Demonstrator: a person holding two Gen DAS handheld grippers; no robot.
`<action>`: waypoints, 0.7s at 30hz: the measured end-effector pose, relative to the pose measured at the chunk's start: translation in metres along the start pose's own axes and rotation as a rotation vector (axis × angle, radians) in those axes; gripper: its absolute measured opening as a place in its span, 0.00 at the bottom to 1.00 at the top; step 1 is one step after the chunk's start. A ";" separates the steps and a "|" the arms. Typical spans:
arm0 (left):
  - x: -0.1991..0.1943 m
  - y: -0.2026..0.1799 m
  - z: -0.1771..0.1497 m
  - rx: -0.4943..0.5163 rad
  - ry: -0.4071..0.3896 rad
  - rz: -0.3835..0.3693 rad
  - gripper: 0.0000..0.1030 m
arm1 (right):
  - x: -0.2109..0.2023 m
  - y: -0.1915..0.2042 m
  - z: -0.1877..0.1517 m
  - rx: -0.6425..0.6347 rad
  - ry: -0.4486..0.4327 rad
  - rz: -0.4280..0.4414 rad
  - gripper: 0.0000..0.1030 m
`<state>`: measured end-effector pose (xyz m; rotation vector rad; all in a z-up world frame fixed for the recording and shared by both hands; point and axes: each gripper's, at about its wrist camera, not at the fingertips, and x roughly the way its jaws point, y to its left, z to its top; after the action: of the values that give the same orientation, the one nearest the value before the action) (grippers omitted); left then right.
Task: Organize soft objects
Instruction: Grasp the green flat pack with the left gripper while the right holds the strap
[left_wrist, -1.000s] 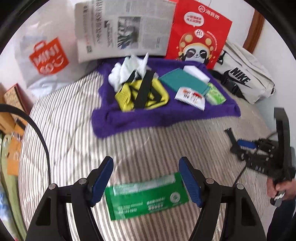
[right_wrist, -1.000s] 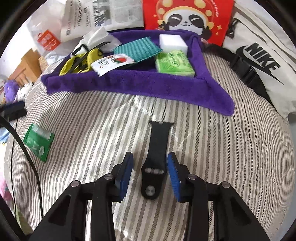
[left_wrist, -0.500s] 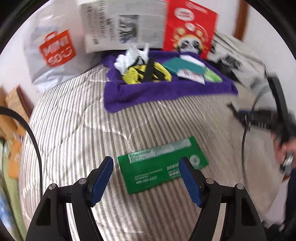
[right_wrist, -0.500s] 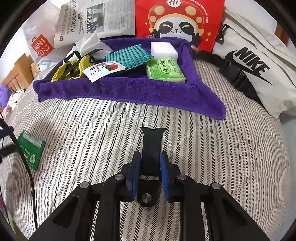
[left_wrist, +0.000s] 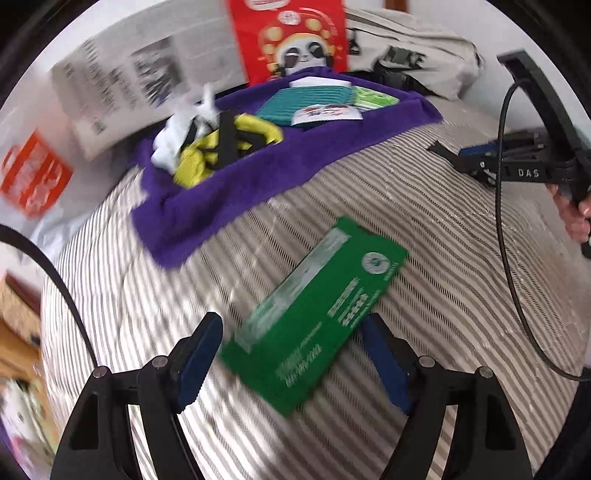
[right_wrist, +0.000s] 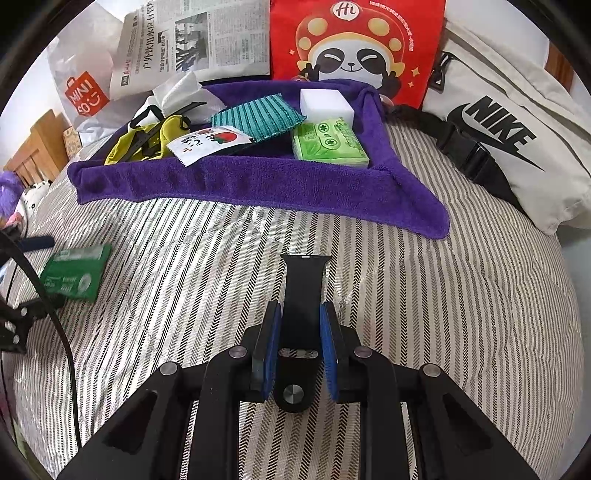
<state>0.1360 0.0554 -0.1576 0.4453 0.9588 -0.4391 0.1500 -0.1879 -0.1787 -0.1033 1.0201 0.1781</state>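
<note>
We have two pickups in progress on the striped bed cover (right_wrist: 424, 295).

**Right side.** The right gripper (right_wrist: 301, 345) has its fingers narrow and clamped on the black watch strap (right_wrist: 303, 291), which lies flat at lower centre of the right wrist view, its far end pointing toward the purple towel tray (right_wrist: 258, 181). We judge the grip sound: both blue pads bear on the strap's edges near the buckle end. Lift straight up first, since the strap is limp and its free end will droop and drag on the cover. Clear the towel's front fold before moving over it.

**Left side.** The left gripper (left_wrist: 291, 354) has its fingers wide, and they have just been opening further. The green packet (left_wrist: 314, 321) lies between them at lower centre of the left wrist view, set on a diagonal; the pads do not press on it. The packet's right edge overlaps the right finger (left_wrist: 384, 362), so we should square the fingers across the packet's short width before closing. The packet is thin and flat, so press lightly into the soft cover to get the pads under its edges.

The tray already holds other soft items; place new ones in its bare purple area.
</note>
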 end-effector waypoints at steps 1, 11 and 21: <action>0.003 -0.002 0.006 0.020 -0.003 -0.001 0.77 | 0.000 0.000 0.000 0.000 -0.002 0.001 0.22; 0.012 0.007 0.015 -0.107 0.017 -0.103 0.45 | -0.001 -0.001 -0.001 0.014 -0.013 0.014 0.22; 0.009 -0.003 0.019 -0.187 0.021 -0.071 0.33 | 0.001 -0.001 0.001 0.032 -0.004 0.011 0.23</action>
<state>0.1518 0.0413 -0.1564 0.2473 1.0276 -0.4047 0.1513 -0.1884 -0.1786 -0.0685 1.0198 0.1722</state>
